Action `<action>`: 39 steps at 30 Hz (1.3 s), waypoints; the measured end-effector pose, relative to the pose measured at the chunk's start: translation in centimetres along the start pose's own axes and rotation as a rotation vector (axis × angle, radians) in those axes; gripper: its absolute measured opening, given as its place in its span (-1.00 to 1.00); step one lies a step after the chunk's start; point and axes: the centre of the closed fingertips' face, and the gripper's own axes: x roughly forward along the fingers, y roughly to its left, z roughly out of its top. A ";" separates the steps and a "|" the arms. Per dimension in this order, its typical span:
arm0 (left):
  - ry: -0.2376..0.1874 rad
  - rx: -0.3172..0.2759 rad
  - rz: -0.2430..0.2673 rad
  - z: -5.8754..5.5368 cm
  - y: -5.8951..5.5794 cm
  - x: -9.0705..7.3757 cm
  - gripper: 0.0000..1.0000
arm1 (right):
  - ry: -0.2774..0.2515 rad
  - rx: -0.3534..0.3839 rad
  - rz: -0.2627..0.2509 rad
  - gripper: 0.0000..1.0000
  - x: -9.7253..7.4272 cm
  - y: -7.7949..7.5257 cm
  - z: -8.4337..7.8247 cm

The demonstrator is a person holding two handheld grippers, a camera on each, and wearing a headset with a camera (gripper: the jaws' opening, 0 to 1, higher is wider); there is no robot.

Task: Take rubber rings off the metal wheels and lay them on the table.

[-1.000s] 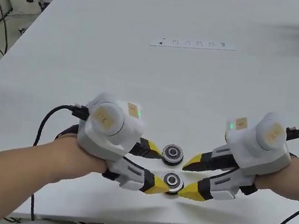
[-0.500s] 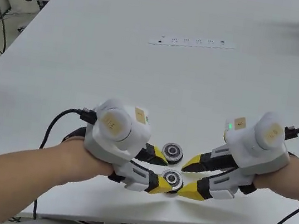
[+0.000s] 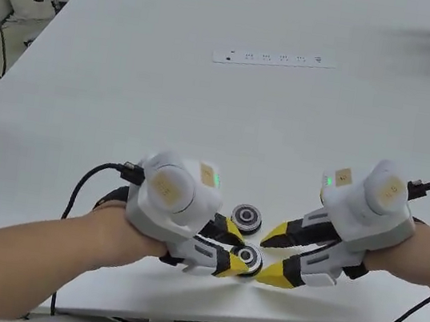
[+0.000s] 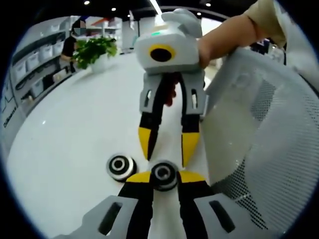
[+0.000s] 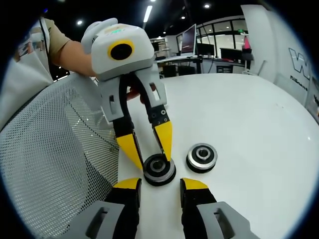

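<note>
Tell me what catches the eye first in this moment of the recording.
Two yellow-tipped grippers meet nose to nose at the near edge of the table: the left gripper is closed on the near wheel, and the right gripper points at it with jaws open. A second wheel lies just beyond.

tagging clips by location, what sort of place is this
Probably an open-plan office or lab workspace. There is a big white table with a socket strip on it, desks with monitors behind, shelves of storage bins along a wall, and a mesh office chair.
</note>
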 end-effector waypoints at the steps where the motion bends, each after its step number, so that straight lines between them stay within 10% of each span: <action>1: -0.002 0.003 0.001 0.1 0.0 0.0 -0.63 | 0.000 -0.002 0.000 -0.42 0.0 0.0 0.0; 39: -0.019 0.003 0.056 0.0 0.2 0.0 -0.73 | 0.003 -0.012 -0.009 -0.75 0.2 0.1 -0.4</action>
